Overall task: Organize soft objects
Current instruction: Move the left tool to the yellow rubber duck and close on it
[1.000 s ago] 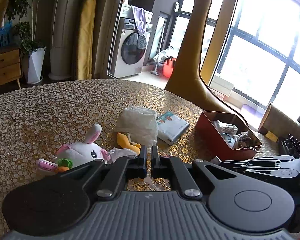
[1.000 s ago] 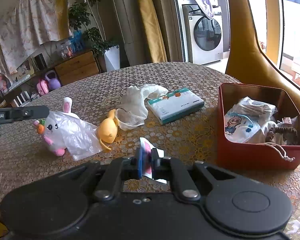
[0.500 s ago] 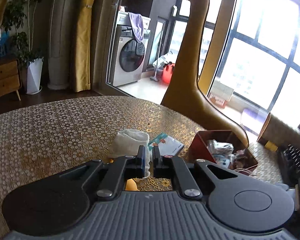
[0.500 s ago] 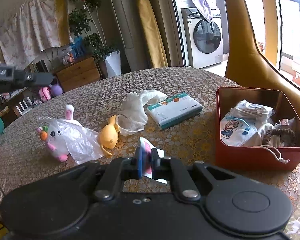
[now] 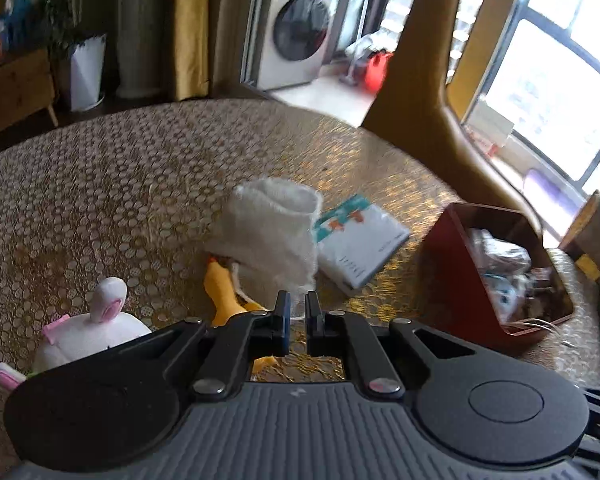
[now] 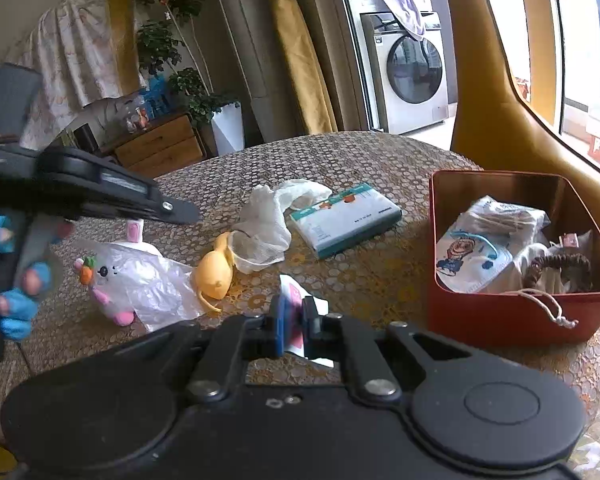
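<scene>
A white bunny plush (image 6: 116,276), partly wrapped in clear plastic, lies at the table's left; it also shows in the left wrist view (image 5: 96,332). A yellow duck toy (image 6: 214,272) (image 5: 220,292) lies beside a white cloth bag (image 6: 266,220) (image 5: 272,236). A red tin box (image 6: 512,312) (image 5: 456,264) holds several soft items. My left gripper (image 5: 296,320) is shut with nothing seen between its pads, above the duck. It shows from the side in the right wrist view (image 6: 100,192). My right gripper (image 6: 294,320) is shut on a small white and pink packet (image 6: 300,300).
A teal and white tissue pack (image 6: 346,218) (image 5: 358,242) lies between the cloth bag and the red box. A tall yellow giraffe figure (image 5: 432,92) stands behind the round patterned table (image 5: 100,184). A washing machine and plants stand beyond.
My left gripper rose and tilted up, then dipped back down toward the duck and cloth bag. My right gripper kept its hold on the packet and barely moved.
</scene>
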`<move>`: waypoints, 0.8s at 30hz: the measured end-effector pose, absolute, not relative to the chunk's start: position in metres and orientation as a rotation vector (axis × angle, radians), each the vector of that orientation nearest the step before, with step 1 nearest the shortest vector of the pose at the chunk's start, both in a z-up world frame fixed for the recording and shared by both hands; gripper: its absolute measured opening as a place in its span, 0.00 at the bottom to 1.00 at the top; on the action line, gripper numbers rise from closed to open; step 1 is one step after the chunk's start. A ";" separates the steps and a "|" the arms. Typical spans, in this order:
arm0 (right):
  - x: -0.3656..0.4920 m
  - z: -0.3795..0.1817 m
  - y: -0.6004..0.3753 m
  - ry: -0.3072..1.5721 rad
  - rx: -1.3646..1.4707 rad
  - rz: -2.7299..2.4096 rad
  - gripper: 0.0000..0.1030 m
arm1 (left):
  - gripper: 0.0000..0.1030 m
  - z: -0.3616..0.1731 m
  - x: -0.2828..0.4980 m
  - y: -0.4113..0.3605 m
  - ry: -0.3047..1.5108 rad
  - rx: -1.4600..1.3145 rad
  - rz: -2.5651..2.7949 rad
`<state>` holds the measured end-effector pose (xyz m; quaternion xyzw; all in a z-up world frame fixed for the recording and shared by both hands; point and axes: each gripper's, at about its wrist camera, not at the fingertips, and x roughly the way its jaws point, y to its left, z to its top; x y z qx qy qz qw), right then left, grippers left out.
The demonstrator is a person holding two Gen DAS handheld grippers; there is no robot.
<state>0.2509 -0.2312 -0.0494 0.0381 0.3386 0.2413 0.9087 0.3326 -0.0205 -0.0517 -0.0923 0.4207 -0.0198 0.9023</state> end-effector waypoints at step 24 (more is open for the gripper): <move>0.264 -0.066 -0.242 0.743 0.109 0.491 0.07 | 0.81 -0.114 0.364 -0.019 0.979 -0.113 0.045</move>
